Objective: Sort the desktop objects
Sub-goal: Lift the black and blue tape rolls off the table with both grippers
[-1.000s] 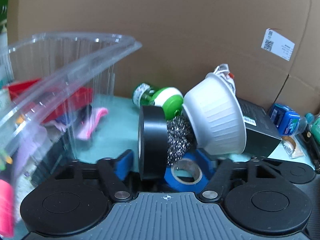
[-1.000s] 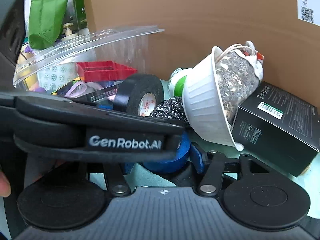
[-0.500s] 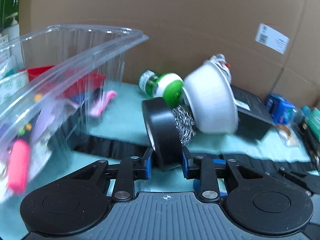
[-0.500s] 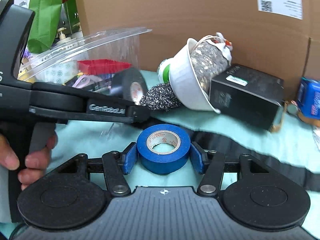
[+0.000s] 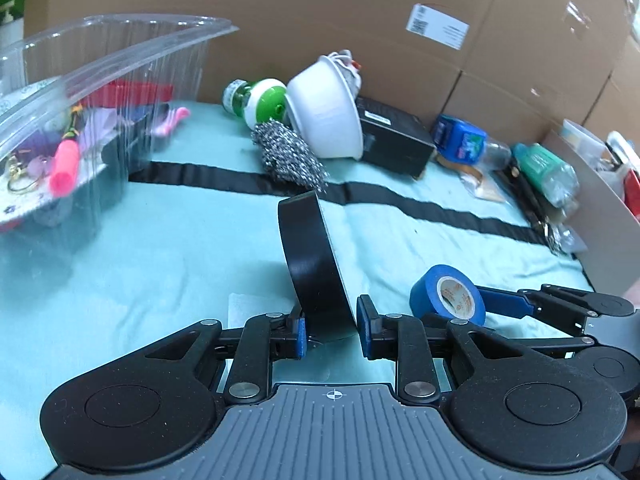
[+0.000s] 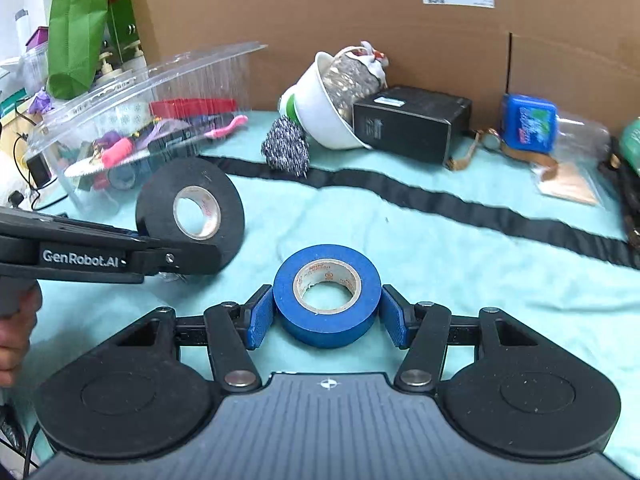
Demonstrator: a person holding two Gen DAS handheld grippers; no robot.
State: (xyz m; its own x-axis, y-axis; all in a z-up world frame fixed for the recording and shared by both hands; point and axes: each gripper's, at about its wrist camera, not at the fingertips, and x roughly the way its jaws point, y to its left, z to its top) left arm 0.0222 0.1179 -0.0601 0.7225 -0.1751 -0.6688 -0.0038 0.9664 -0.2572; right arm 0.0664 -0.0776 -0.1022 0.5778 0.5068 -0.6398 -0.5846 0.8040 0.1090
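My left gripper (image 5: 331,333) is shut on a black tape roll (image 5: 314,264), held on edge above the teal cloth; the roll also shows in the right wrist view (image 6: 191,216). My right gripper (image 6: 327,317) is shut on a blue tape roll (image 6: 327,294), which also shows in the left wrist view (image 5: 448,298). Both rolls are held near the front of the cloth, the black one to the left of the blue one.
A clear plastic bin (image 5: 80,116) with pens and small items stands at the left. At the back lie a steel scourer (image 5: 286,152), a tipped white bowl (image 5: 324,116), a green bottle (image 5: 256,98), a black box (image 5: 394,140) and a blue-labelled bottle (image 6: 532,122). A cardboard wall (image 5: 320,20) closes the back.
Both grippers pulled back from the pile at the back toward the front of the cloth, each carrying its tape roll. The scourer and bowl stayed behind.
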